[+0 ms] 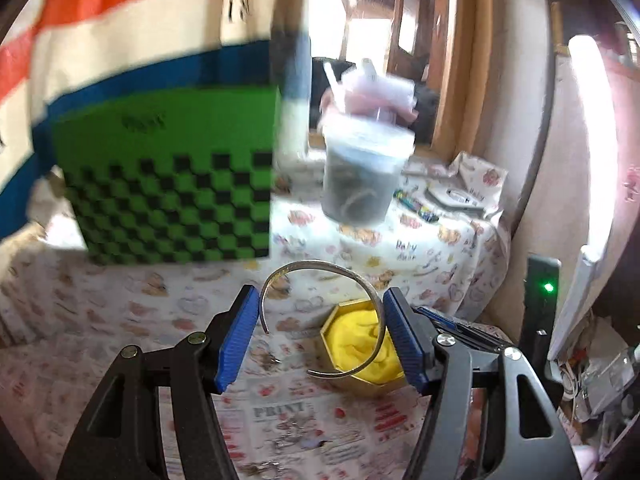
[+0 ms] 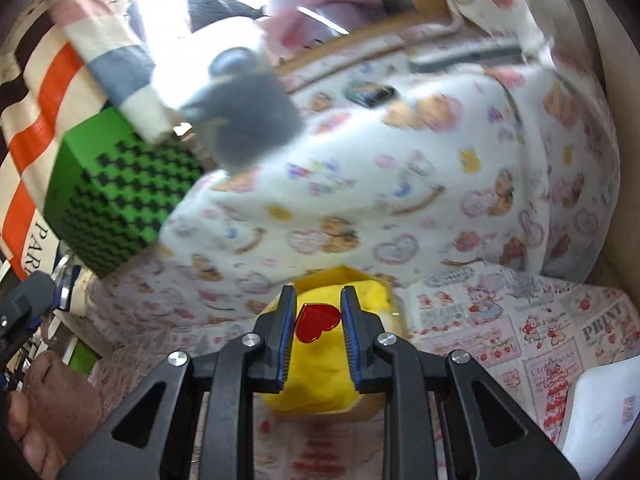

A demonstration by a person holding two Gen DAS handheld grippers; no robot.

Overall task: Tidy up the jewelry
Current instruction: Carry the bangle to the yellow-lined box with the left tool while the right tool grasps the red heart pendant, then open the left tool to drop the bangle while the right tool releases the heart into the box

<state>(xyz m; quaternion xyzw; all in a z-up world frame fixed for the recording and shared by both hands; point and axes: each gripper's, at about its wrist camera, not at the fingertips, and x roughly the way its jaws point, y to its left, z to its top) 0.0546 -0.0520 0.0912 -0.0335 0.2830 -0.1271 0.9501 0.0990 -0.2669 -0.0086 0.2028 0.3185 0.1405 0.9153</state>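
Observation:
My left gripper (image 1: 320,336) is shut on a silver open cuff bangle (image 1: 332,280), held across its width between the blue pads, above the table. Below it sits a gold hexagonal box (image 1: 340,312) lined with yellow cloth (image 1: 360,340). My right gripper (image 2: 318,320) is shut on a red heart-shaped piece (image 2: 318,322) and holds it right over the same box with yellow cloth (image 2: 312,380). A small ring (image 1: 276,360) lies on the printed cloth left of the box.
A green and black checkered box (image 1: 172,176) stands at the left, also in the right wrist view (image 2: 116,196). A clear plastic tub (image 1: 360,168) with dark contents stands behind. A striped bag (image 1: 100,20) hangs at the back. Some keys or chains (image 1: 292,436) lie near the front.

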